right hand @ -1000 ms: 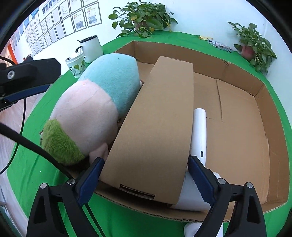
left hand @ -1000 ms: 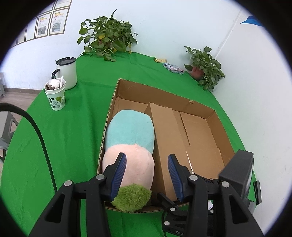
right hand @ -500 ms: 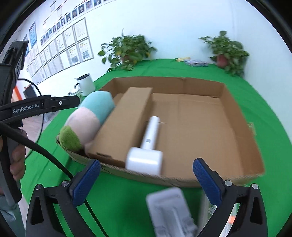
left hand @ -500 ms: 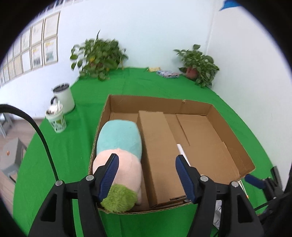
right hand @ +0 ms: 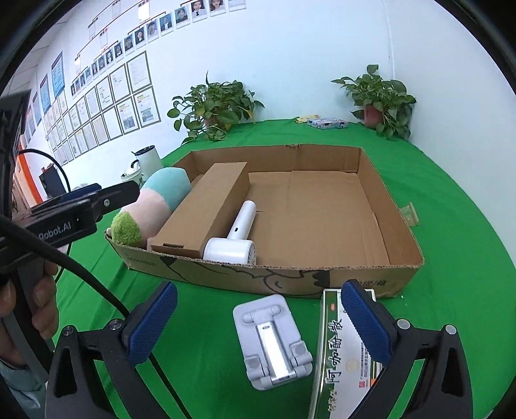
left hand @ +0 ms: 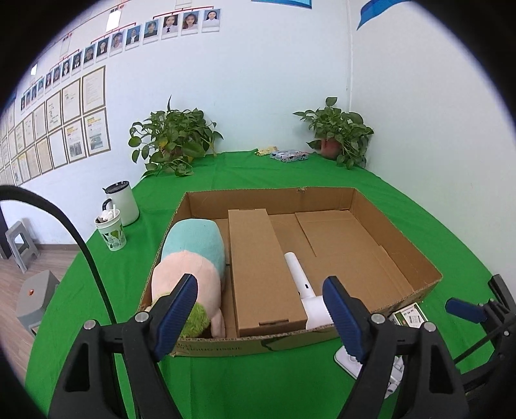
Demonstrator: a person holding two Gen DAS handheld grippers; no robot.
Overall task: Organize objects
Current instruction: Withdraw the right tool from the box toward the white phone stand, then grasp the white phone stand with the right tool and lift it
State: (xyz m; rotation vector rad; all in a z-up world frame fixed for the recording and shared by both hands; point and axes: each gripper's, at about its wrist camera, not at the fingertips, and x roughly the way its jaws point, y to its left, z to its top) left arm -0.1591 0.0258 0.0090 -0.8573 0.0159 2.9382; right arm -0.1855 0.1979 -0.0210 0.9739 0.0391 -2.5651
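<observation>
While the left gripper (left hand: pixel 259 306) is opening and the right gripper (right hand: pixel 258 319) stands wide, both empty, the phone stand (right hand: pixel 272 341) near the box (right hand: pixel 322 274) could slide if pinched badly.

It looked like an office: rows of framed certificates (right hand: pixel 106 106) and staff portrait photos (left hand: pixel 180 22) covered the white wall, potted plants (left hand: pixel 171 145) stood on the green-draped table (left hand: pixel 96 274), a mug (left hand: pixel 121 203) nearby.
</observation>
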